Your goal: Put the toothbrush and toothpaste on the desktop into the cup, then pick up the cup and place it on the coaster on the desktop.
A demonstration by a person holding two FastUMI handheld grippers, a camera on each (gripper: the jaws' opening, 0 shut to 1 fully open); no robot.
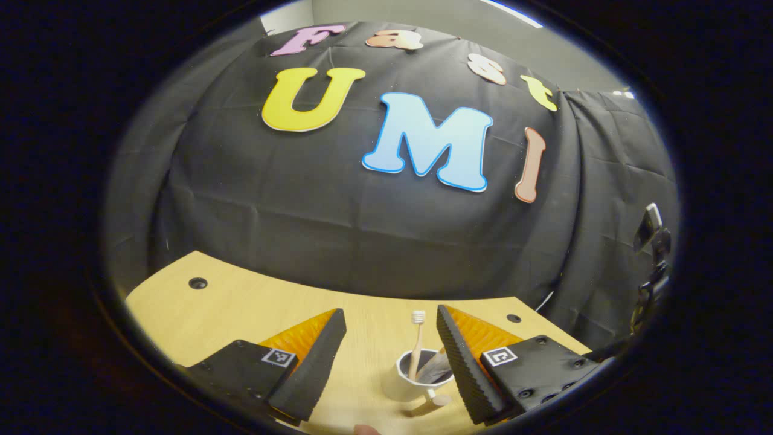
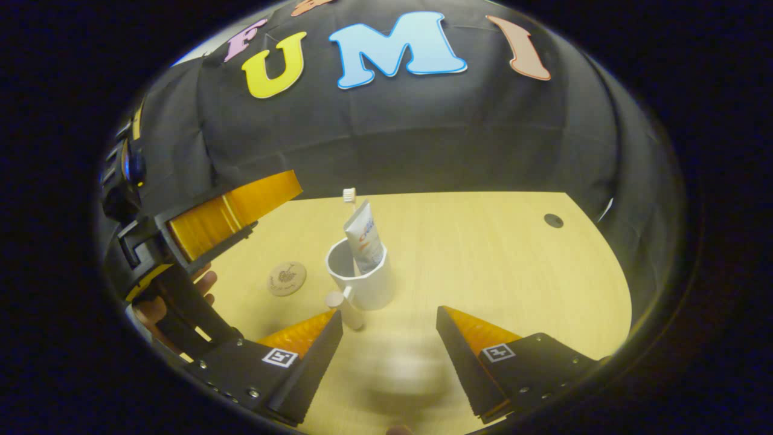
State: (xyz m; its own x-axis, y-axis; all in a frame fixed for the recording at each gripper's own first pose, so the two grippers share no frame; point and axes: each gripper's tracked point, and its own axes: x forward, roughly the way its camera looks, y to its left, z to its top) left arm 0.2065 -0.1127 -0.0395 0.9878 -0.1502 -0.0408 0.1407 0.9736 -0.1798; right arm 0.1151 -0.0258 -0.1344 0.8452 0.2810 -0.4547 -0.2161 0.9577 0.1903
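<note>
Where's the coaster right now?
In the right gripper view the coaster lies flat on the desktop, just left of the cup and apart from it.

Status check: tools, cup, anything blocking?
Both tools open, empty: left, right. Toothbrush and toothpaste in cup. Cup off coaster. Path clear.
</note>
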